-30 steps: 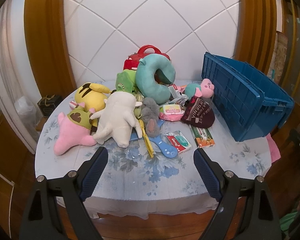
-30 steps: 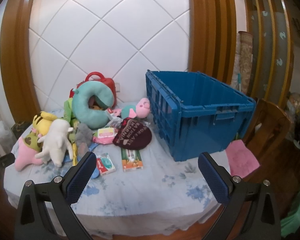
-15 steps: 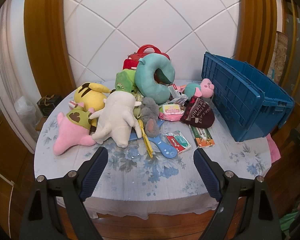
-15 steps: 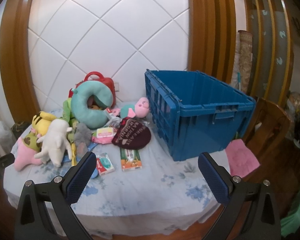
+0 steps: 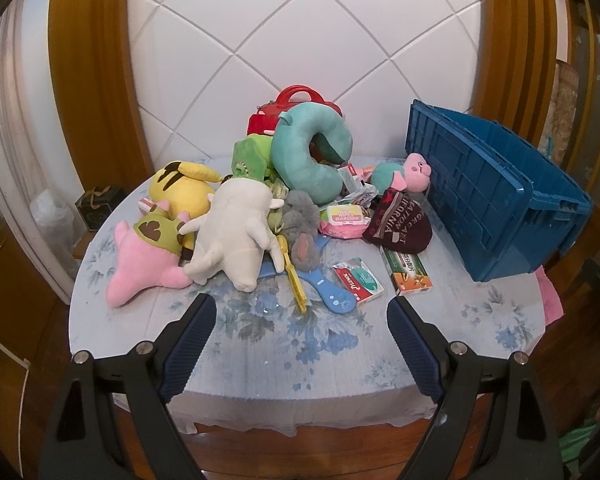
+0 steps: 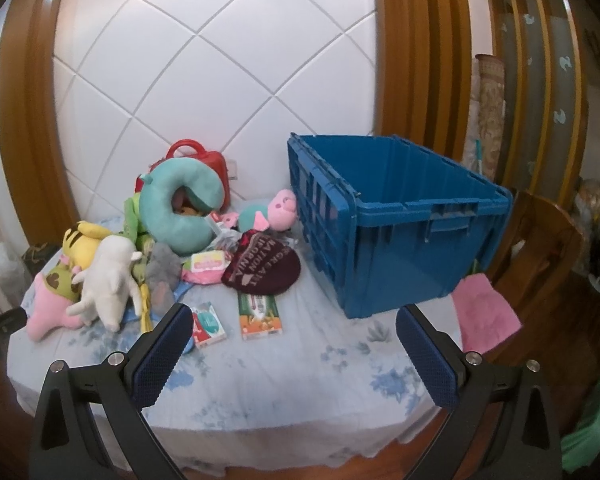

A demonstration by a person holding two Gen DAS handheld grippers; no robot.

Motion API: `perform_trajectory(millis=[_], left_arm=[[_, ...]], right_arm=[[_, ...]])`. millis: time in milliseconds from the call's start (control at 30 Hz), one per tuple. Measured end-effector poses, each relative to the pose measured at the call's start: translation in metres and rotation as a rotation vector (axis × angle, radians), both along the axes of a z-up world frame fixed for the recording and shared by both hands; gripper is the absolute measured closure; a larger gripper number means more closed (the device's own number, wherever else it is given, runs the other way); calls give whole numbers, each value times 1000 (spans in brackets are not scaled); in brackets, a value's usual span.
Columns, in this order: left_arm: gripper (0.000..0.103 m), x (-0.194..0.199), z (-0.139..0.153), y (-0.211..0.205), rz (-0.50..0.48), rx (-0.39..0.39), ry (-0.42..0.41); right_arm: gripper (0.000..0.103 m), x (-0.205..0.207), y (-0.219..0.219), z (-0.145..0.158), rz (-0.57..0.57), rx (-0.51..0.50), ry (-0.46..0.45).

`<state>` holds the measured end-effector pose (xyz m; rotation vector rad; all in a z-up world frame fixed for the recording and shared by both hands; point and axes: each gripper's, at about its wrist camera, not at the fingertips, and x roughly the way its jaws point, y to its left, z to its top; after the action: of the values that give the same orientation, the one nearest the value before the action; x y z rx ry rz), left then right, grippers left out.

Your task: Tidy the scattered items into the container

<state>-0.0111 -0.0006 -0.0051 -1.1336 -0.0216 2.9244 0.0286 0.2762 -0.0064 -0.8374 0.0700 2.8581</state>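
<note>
A blue crate (image 5: 496,196) (image 6: 400,232) stands on the right of a round table (image 5: 300,340) with a floral cloth. Left of it lies a heap: a white plush (image 5: 236,232) (image 6: 108,280), a pink plush (image 5: 140,260), a yellow plush (image 5: 180,192), a teal neck pillow (image 5: 304,160) (image 6: 180,208), a maroon beanie (image 5: 400,224) (image 6: 264,268), a wipes pack (image 5: 344,216), an orange-green box (image 5: 408,272) (image 6: 260,312) and a small red-green pack (image 5: 358,280). My left gripper (image 5: 300,340) hangs open over the table's near edge. My right gripper (image 6: 292,344) is open too, nothing between its fingers.
A red case (image 5: 296,108) stands behind the pillow by the tiled wall. A pink-and-teal pig plush (image 5: 404,172) leans by the crate. A pink cloth (image 6: 484,312) hangs off the table's right side beside a wooden chair (image 6: 548,264).
</note>
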Motion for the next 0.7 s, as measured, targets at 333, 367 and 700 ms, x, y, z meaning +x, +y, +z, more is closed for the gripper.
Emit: perform_trajectory(millis=[333,367,700], left_arm=[[15,4,-1,2,5,-7,1],[15,5,-2,2,5,-8,1],[15,5,-6,3,19,-13,-8]], right_arm=[[0,2,4,-2,4,-8,-1],[0,2,4,-3,4,-7,-3],[0,0,13,-9,8,-18,-18]])
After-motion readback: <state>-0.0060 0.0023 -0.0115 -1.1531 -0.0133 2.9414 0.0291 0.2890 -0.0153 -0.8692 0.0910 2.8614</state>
